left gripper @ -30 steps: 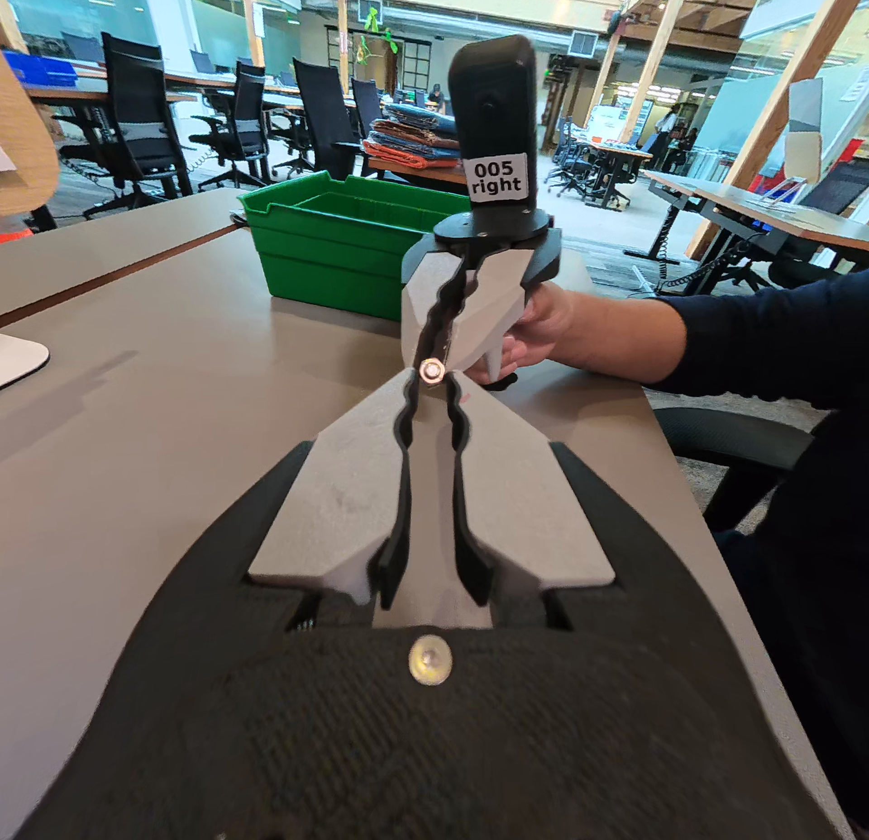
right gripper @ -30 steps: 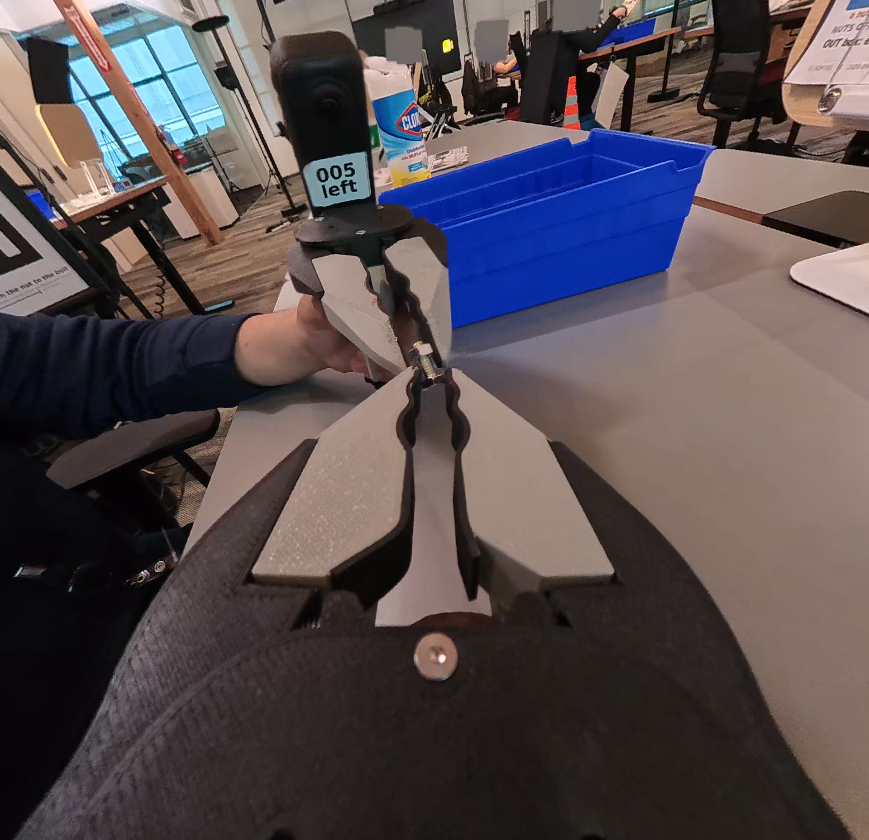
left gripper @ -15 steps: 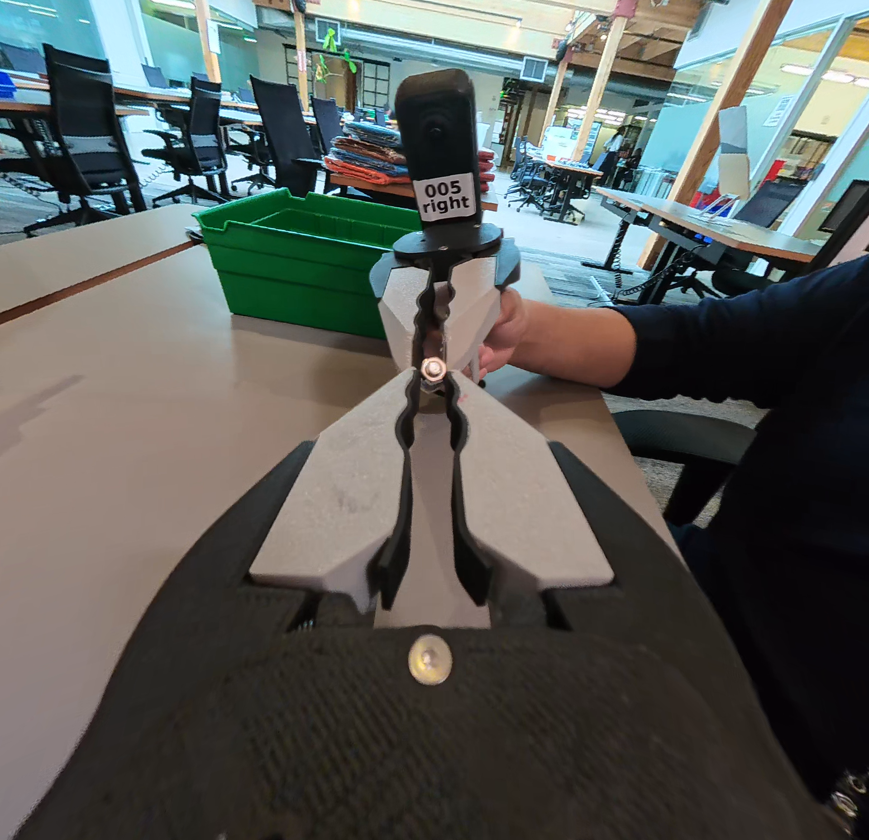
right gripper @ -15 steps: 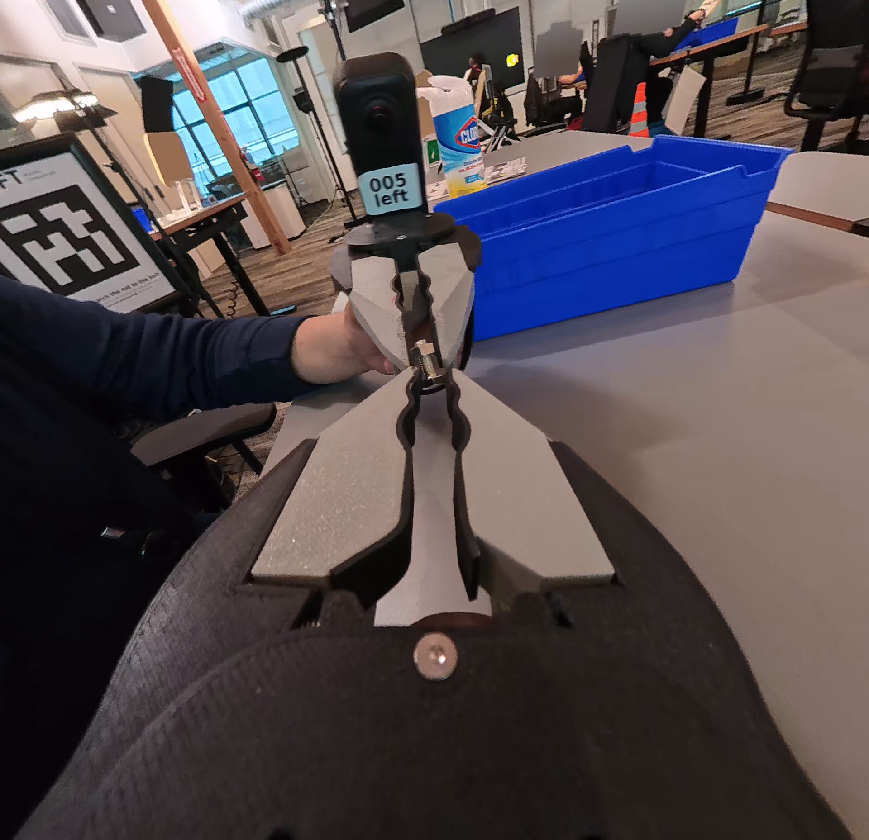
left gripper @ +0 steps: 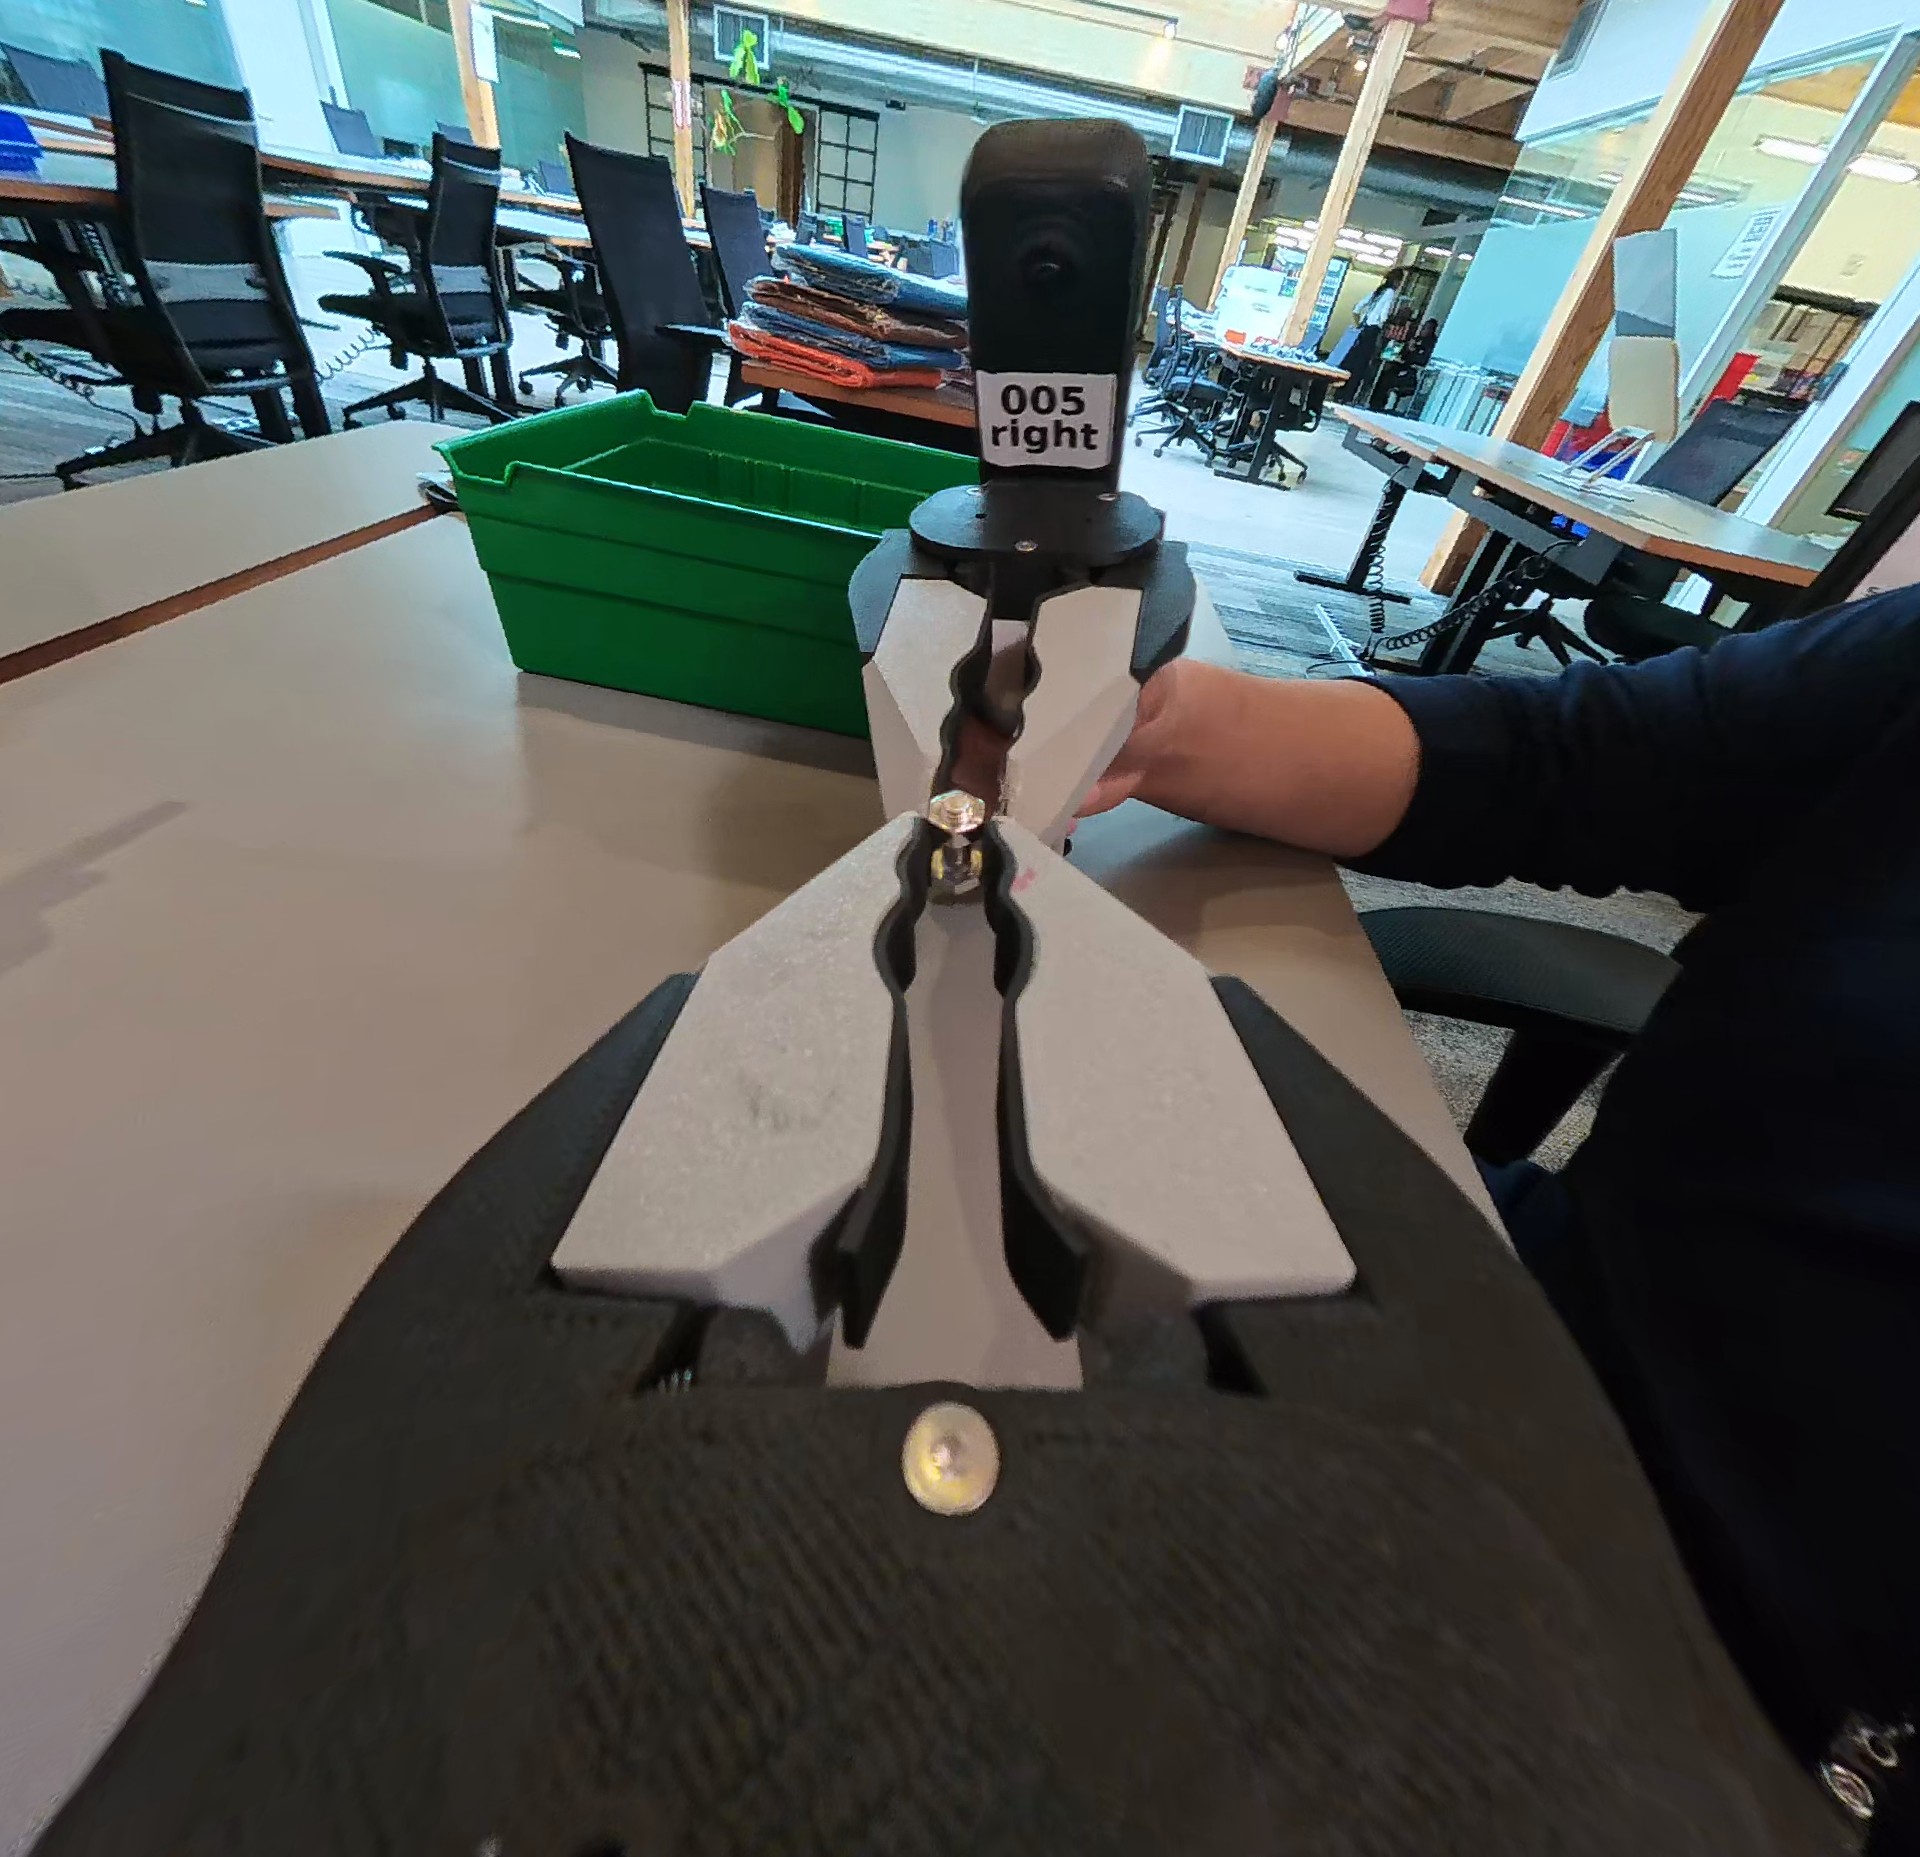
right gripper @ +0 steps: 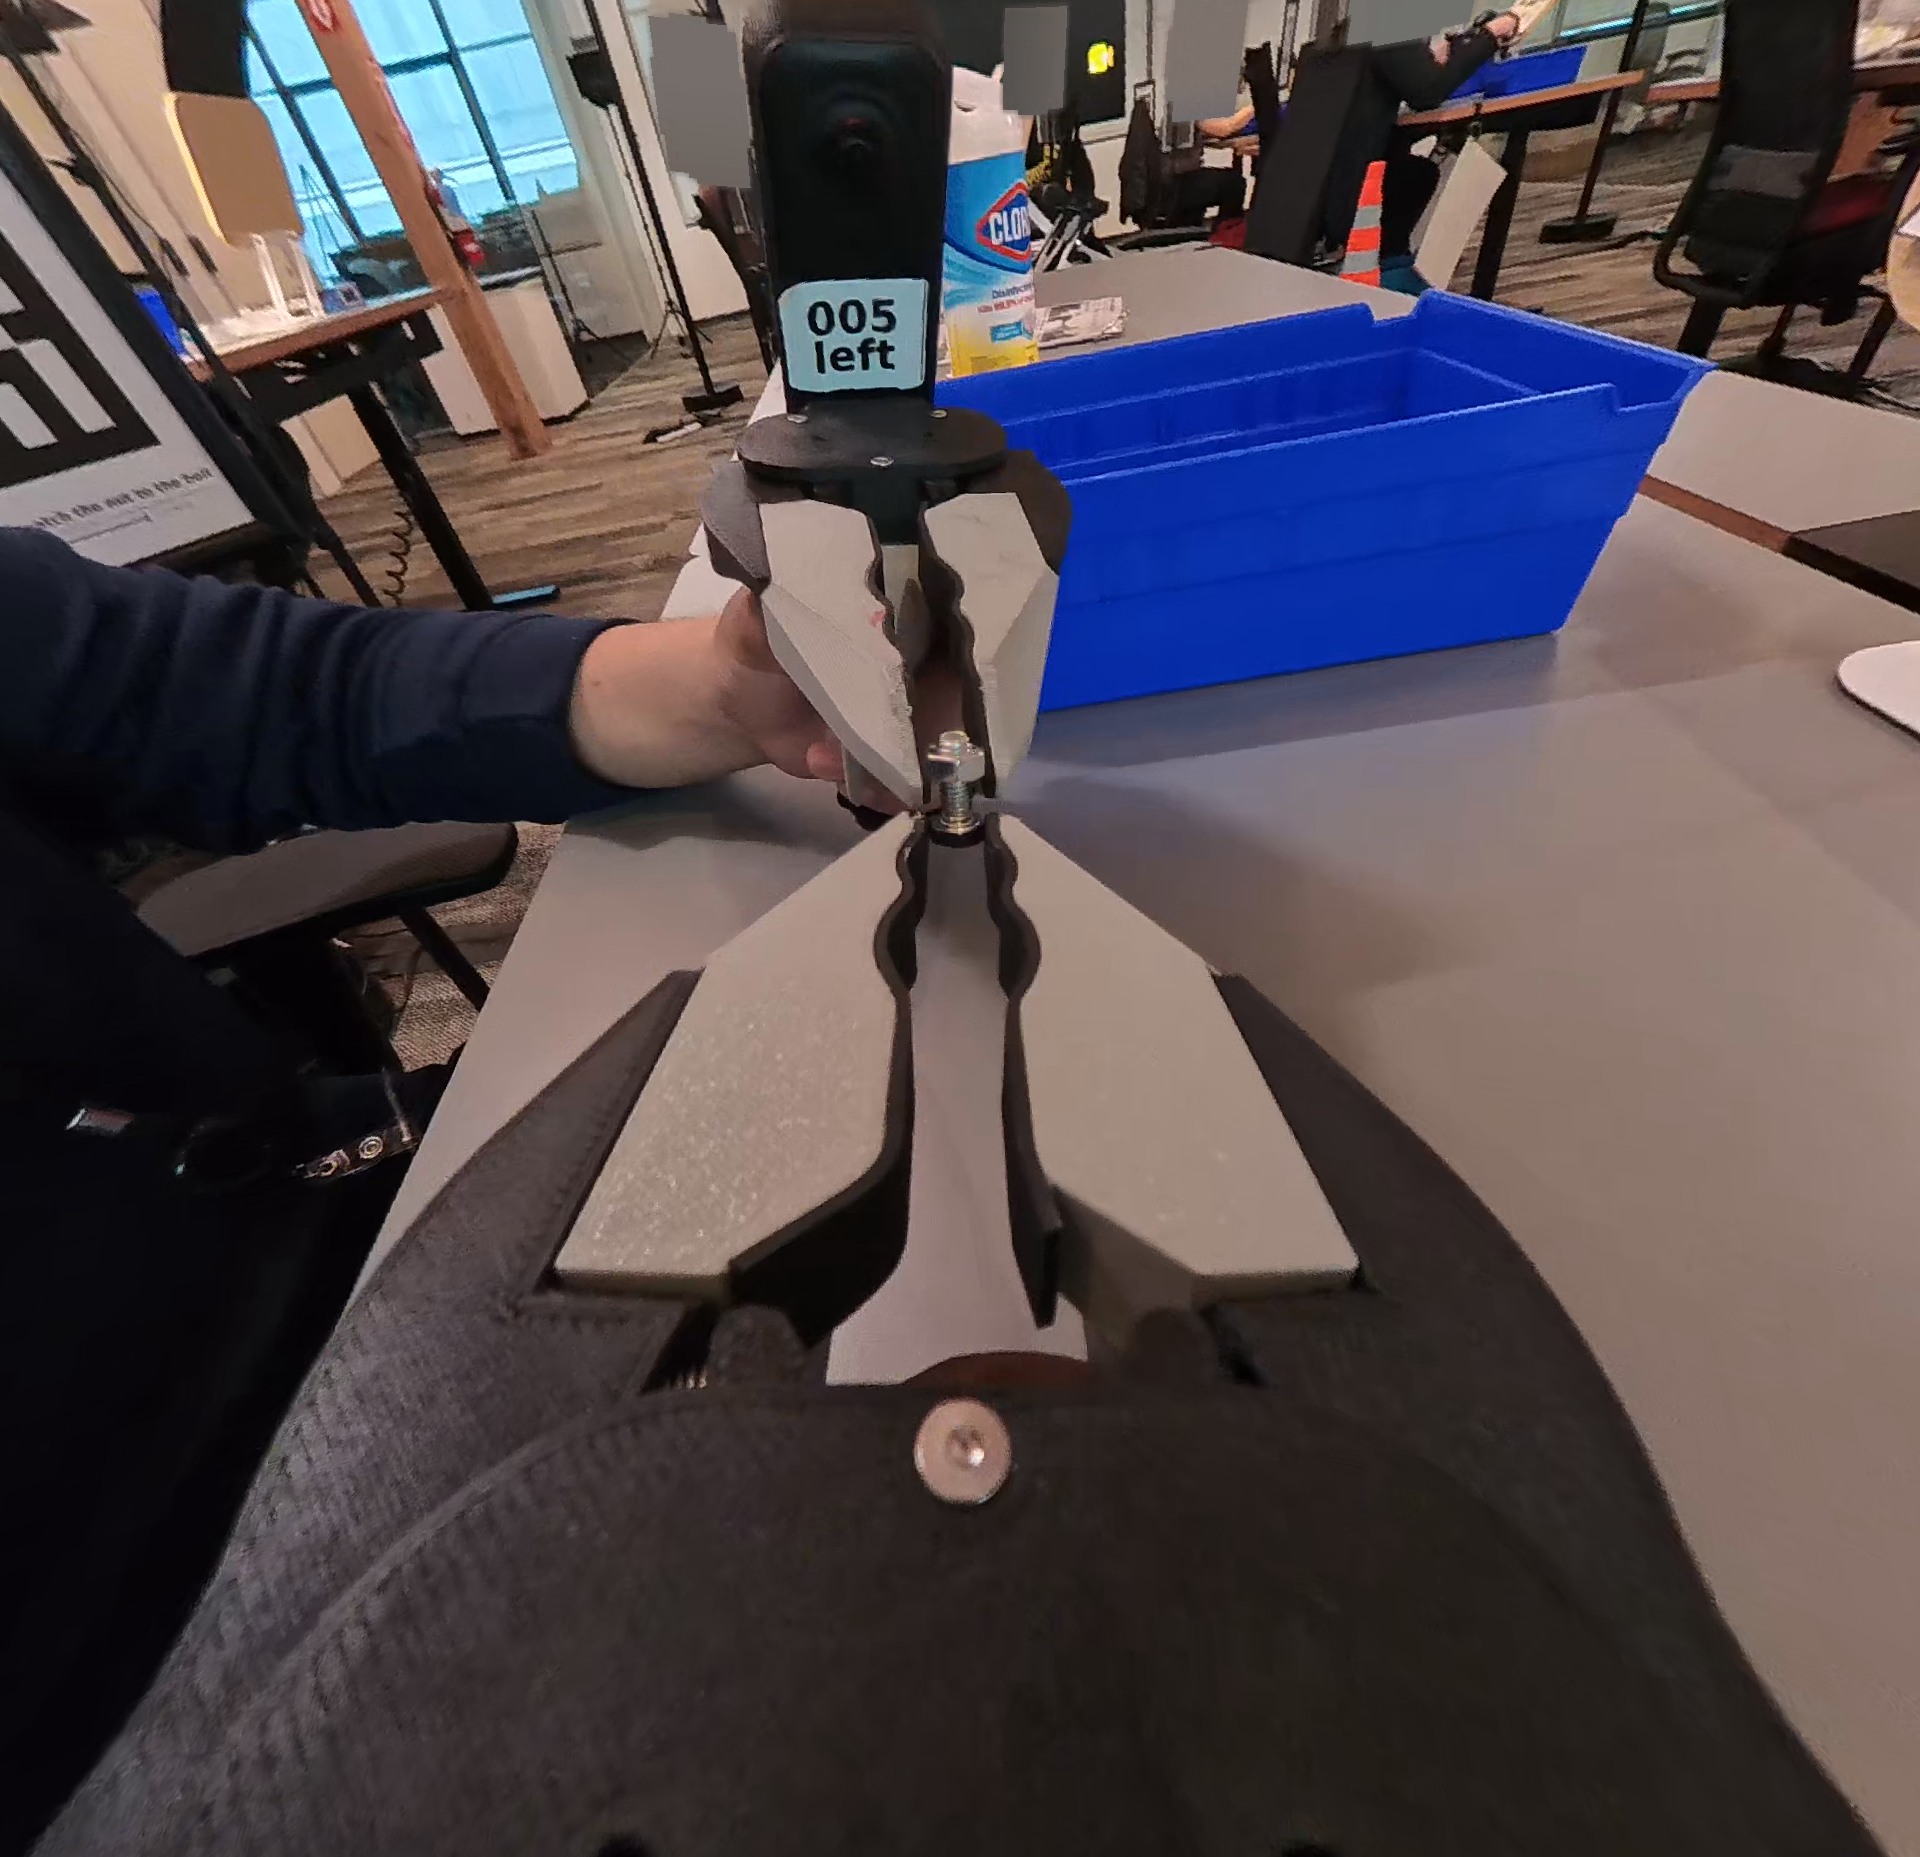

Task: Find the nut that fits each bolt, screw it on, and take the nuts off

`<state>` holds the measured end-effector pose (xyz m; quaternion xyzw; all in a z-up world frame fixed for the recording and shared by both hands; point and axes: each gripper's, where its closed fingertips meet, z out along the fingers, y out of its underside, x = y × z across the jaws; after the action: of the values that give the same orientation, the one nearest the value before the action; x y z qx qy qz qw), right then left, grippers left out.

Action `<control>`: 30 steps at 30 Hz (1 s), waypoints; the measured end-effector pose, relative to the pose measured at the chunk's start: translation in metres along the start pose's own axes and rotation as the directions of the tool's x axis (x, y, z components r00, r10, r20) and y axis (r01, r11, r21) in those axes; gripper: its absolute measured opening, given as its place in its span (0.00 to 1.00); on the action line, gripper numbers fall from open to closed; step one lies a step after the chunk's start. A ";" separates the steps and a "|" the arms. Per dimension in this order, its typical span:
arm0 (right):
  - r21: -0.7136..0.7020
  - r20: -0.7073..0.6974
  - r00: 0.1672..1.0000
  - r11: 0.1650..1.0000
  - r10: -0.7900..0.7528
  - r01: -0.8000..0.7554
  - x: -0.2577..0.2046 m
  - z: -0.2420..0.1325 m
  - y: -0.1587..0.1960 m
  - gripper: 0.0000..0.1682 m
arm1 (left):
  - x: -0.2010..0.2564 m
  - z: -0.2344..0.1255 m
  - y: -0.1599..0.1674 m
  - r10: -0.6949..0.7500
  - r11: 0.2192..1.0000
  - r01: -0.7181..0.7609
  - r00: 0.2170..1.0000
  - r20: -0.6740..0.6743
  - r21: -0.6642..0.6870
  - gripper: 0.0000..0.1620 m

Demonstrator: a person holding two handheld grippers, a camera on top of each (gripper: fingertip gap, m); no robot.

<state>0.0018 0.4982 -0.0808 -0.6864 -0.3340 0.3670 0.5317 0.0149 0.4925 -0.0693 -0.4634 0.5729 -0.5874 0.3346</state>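
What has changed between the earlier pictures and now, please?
The right tool rolled from tilted towards upright, twisting the nut against the bolt in the left tool; more thread now shows between them. Both tools stay shut, tip to tip above the table.

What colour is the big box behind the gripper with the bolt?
The bin is bright blue, best seen in the right wrist view, behind the left gripper.

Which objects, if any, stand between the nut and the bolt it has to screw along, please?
Nothing visible does. The left claw holds the bolt, the right claw holds the nut already on its threads, and only bare thread shows between them.
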 end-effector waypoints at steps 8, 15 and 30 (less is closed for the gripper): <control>-0.009 -0.061 0.997 0.999 -0.046 0.045 0.004 0.003 0.000 0.04 | -0.004 0.000 -0.001 -0.032 0.999 0.032 0.999 0.016 0.016 0.04; -0.022 -0.091 0.993 0.997 -0.069 0.067 0.006 0.004 0.001 0.04 | -0.007 0.000 0.002 -0.055 0.999 0.055 0.998 0.014 0.003 0.05; 0.049 -0.099 0.995 0.999 -0.016 0.021 0.013 -0.014 -0.014 0.06 | -0.008 0.000 0.009 -0.043 0.997 0.045 0.999 0.030 -0.059 0.04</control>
<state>0.0192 0.5054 -0.0670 -0.6872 -0.3043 0.3360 0.5678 0.0164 0.4985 -0.0797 -0.4941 0.5748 -0.5706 0.3160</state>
